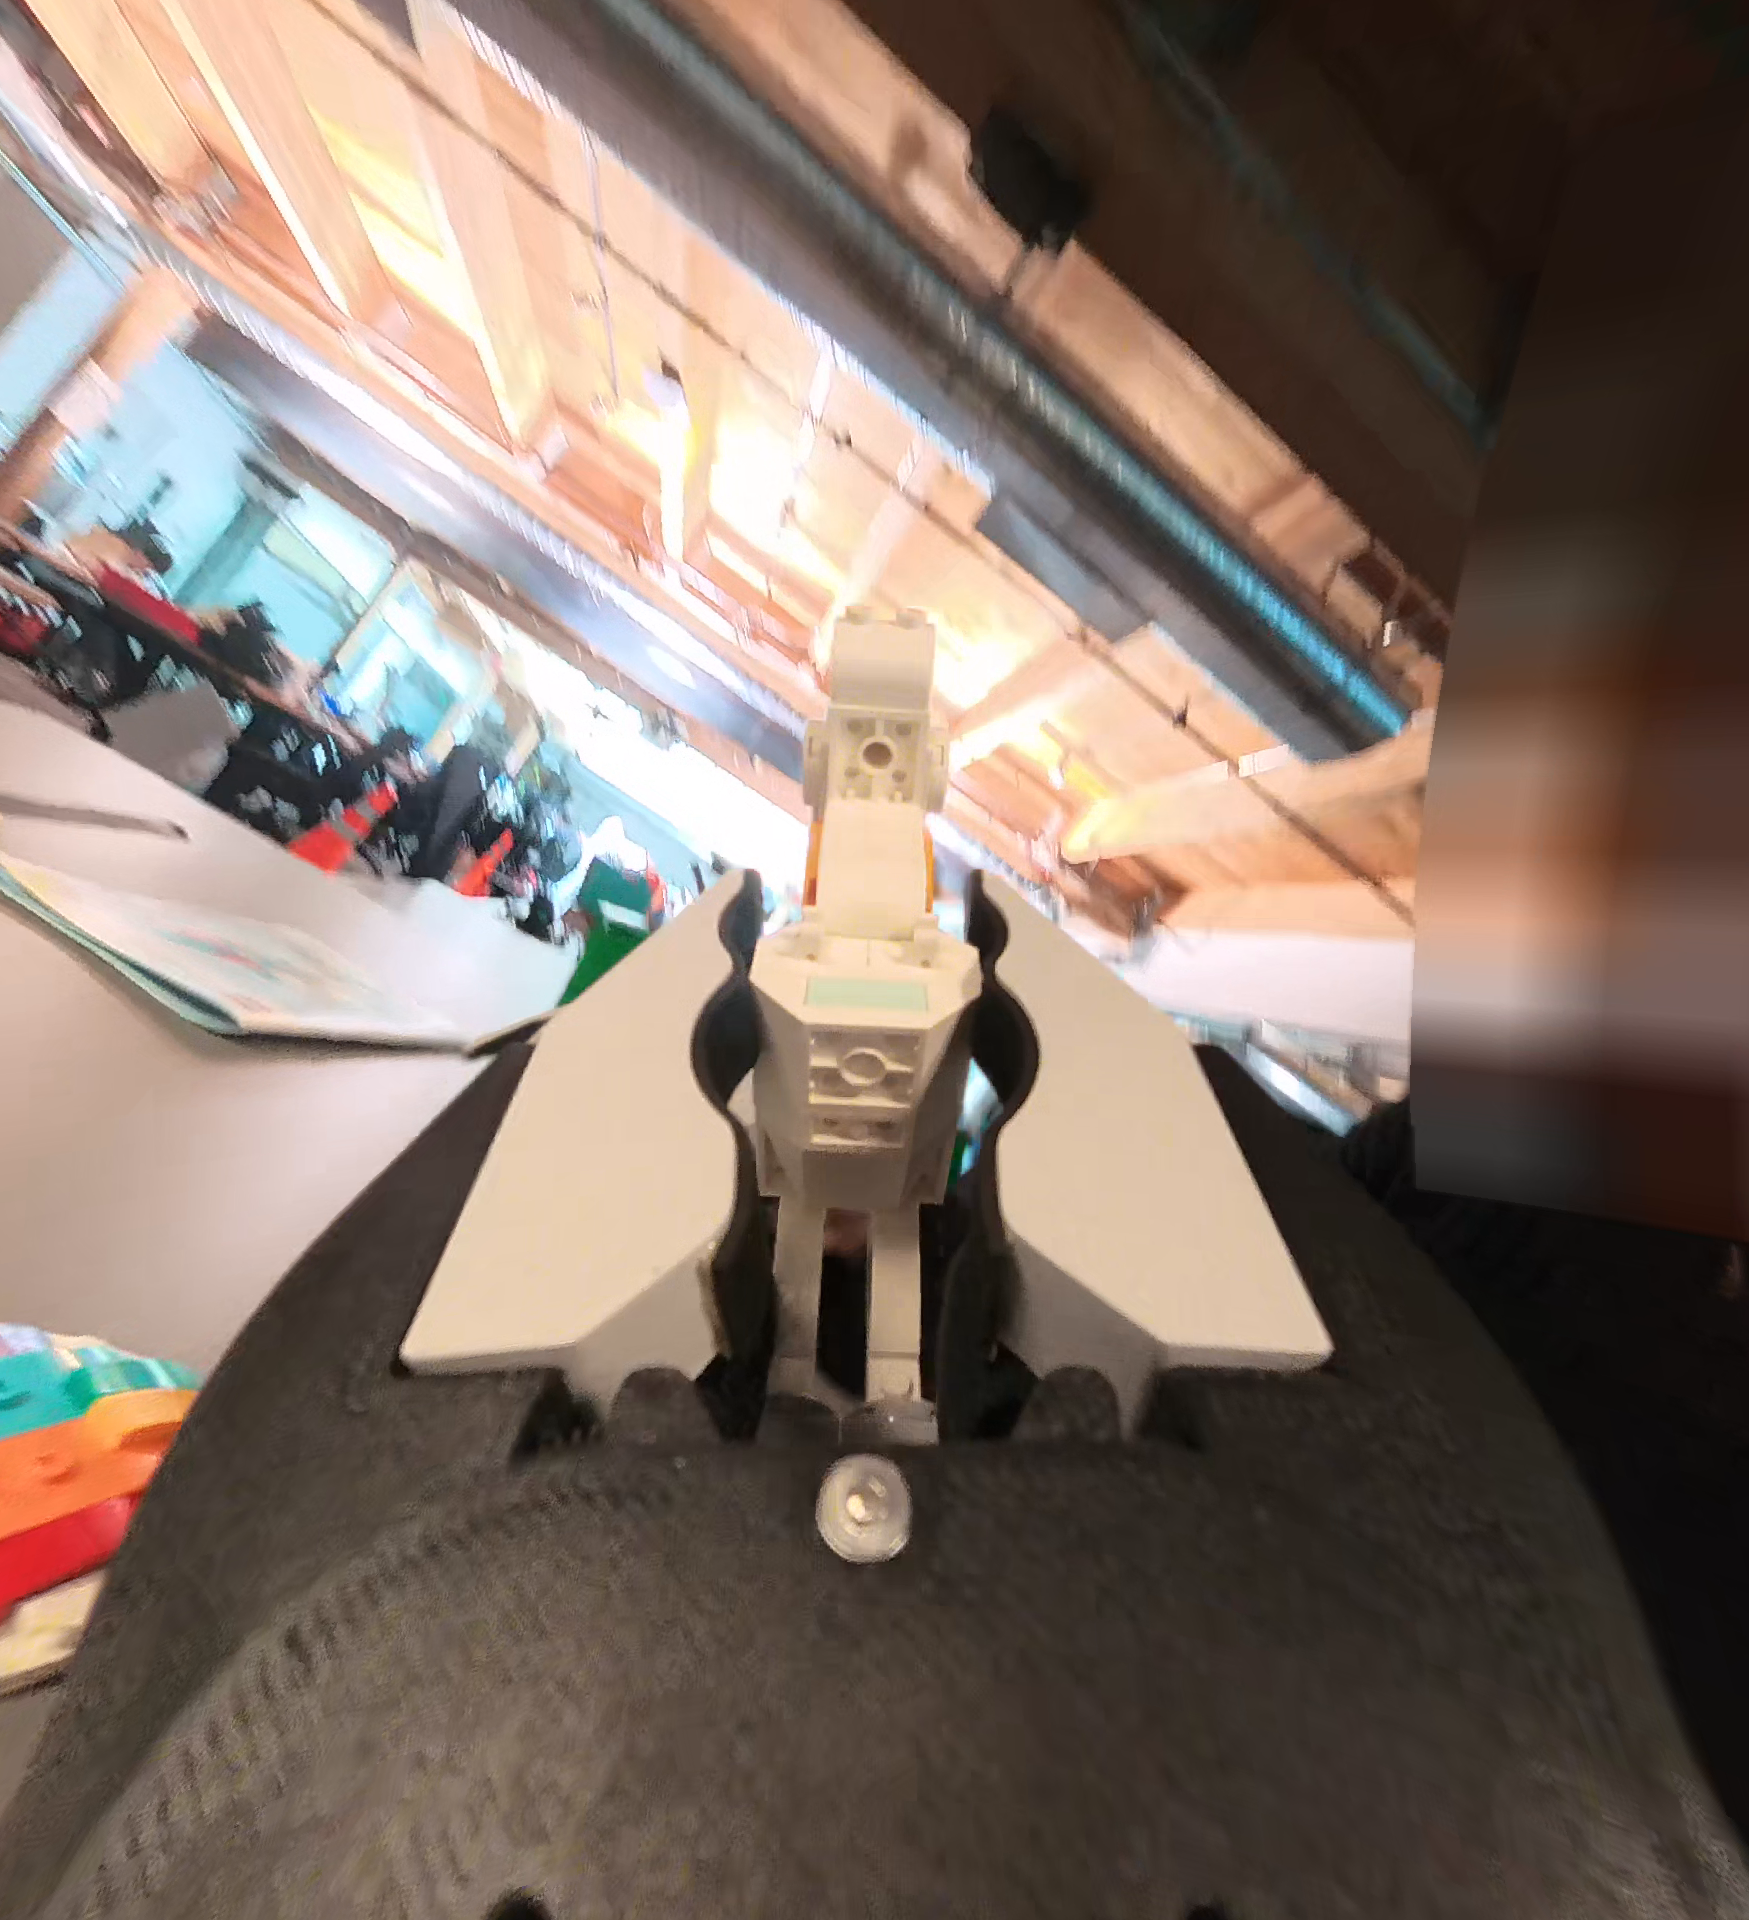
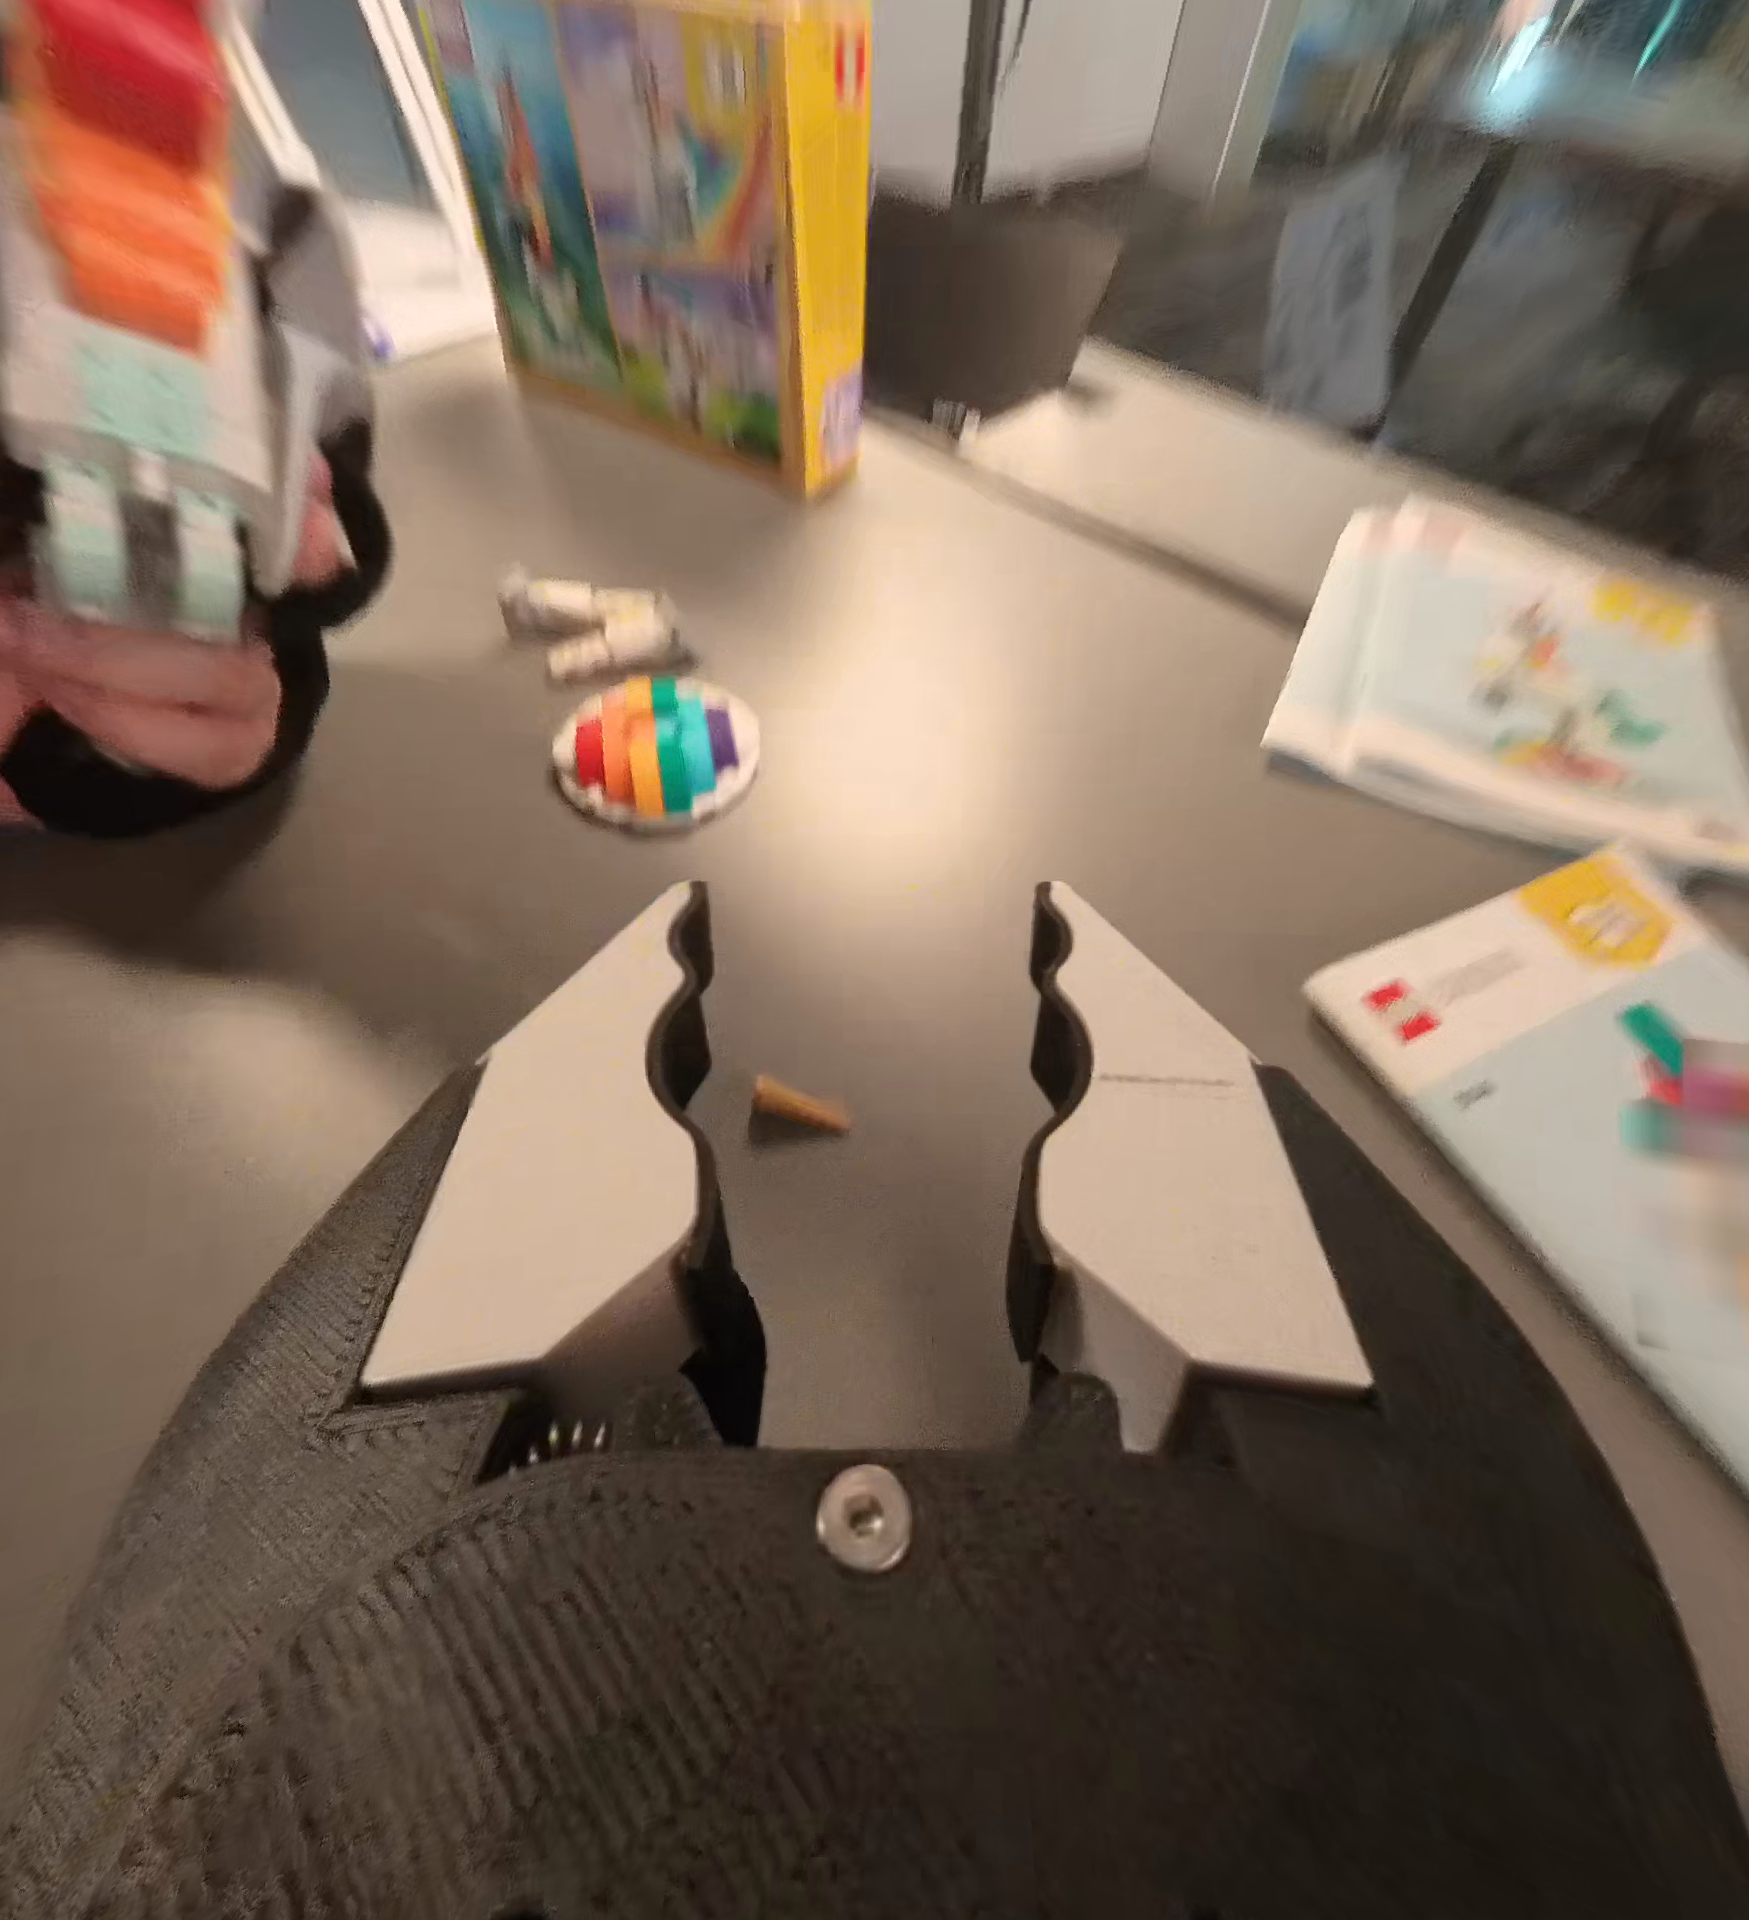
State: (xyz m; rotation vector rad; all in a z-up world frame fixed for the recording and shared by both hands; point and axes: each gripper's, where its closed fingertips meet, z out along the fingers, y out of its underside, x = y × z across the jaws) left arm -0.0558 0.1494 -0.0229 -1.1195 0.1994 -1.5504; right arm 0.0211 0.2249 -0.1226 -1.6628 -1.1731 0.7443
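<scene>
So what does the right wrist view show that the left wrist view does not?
Only the right wrist view: the open right gripper, a small brown cone on the table between its fingers, a yellow box, loose white bricks.

Only the left wrist view: the ceiling, the underside of the white model in the left gripper.

Both: a rainbow piece, booklets.

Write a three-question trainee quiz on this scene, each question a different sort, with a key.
1. True or false: the left hand-held gripper is empty.
2. What lies on the table between the open fingers of the right hand-held gripper? A) small brown cone B) a booklet C) a box
3. Fill in: the round white plate carries a ____-coloured brick arch.

Key: 1 false, it is shut on the white brick model; 2 A; 3 rainbow.
</scene>
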